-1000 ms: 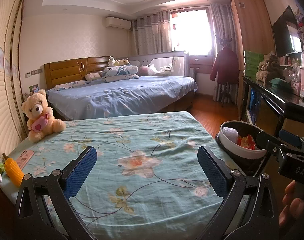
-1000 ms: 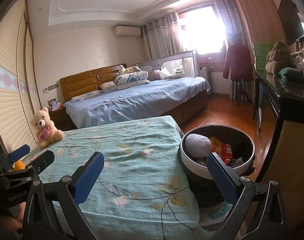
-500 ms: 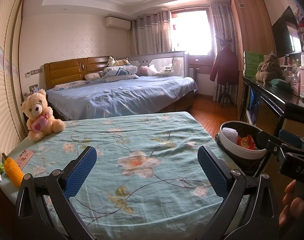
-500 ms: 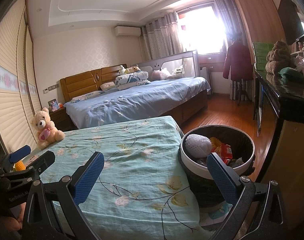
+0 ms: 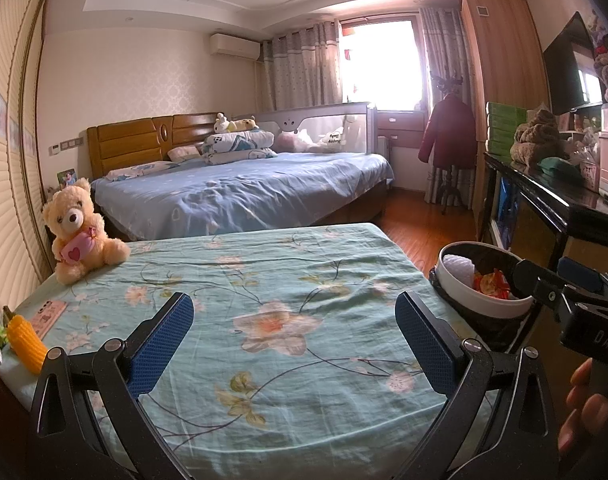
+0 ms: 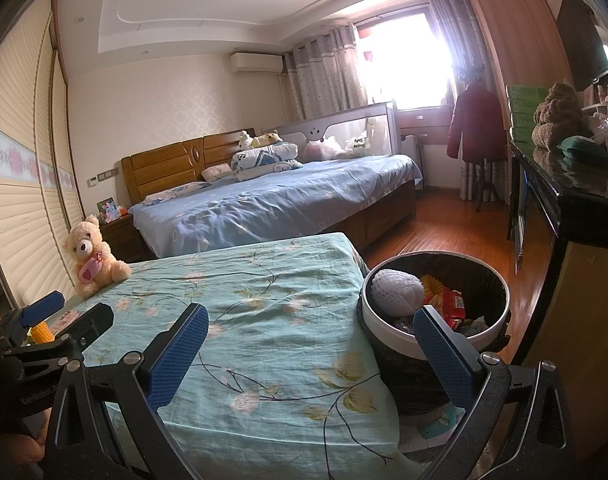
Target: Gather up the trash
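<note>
1. Blue textured pads line both grippers. The left gripper [image 5: 294,338] hangs over the near end of a bed, its jaws spread wide with nothing between them.
2. The right gripper [image 6: 309,350] is likewise spread and empty (its left finger is over the bedspread, its right finger over the rim of the bin).
3. Under both lies a teal floral bedspread [image 5: 264,280], smooth and bare across its middle.
4. Just beside the bed's right edge stands a round trash bin [image 6: 491,330] with a white rim and black liner. Inside it are a white foam-net ball [image 6: 395,292], a red snack wrapper [image 6: 449,306] and other scraps too jumbled to name.
5. At the bed's far left corner sits a cream teddy bear [image 5: 78,232] holding a pink heart.
6. Near the left edge lie a yellow corn cob [image 5: 24,340] and, just beside it, a pink phone [image 5: 50,314].
7. Fingers of the person's right hand [image 5: 583,400] show at the lower right of the left view, on the other gripper's handle.
8. Beyond, well apart, is a larger bed with blue bedding [image 6: 272,200].
</note>
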The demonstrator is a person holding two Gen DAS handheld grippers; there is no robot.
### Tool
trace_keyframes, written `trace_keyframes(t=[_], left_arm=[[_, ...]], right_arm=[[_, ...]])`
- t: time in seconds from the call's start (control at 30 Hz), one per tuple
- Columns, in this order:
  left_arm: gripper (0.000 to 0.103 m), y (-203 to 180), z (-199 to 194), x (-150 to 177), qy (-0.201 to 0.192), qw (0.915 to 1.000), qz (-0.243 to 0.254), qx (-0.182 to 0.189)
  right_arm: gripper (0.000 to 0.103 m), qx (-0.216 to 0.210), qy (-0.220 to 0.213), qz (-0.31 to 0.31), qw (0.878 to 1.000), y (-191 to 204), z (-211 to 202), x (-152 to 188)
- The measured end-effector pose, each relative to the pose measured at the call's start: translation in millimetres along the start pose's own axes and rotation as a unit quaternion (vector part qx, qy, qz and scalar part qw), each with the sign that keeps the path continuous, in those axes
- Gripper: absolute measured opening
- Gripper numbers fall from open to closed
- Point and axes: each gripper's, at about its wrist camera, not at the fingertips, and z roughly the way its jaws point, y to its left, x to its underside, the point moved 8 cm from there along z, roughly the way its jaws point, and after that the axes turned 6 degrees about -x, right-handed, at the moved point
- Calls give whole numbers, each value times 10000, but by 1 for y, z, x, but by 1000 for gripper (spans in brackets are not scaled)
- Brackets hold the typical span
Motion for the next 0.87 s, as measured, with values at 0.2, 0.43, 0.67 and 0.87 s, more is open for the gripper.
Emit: trace_keyframes(t=[0.2, 0.43, 0.67, 0.87], left_arm=[[103, -1, 0, 0, 10, 10000, 1, 13], [103, -2, 2, 1, 29, 10000, 9, 32], [103, -3, 8, 5, 91, 9999, 13, 68], [103, -5, 14, 7, 122, 9999, 46, 113]], right_arm=[[103, -5, 7, 1, 10000, 1, 0, 0], [103, -18, 20, 15, 10000, 4, 0, -1], [103, -19, 32, 10, 10000, 3, 0, -1], [103, -26, 141, 22, 9999, 8, 9, 0]])
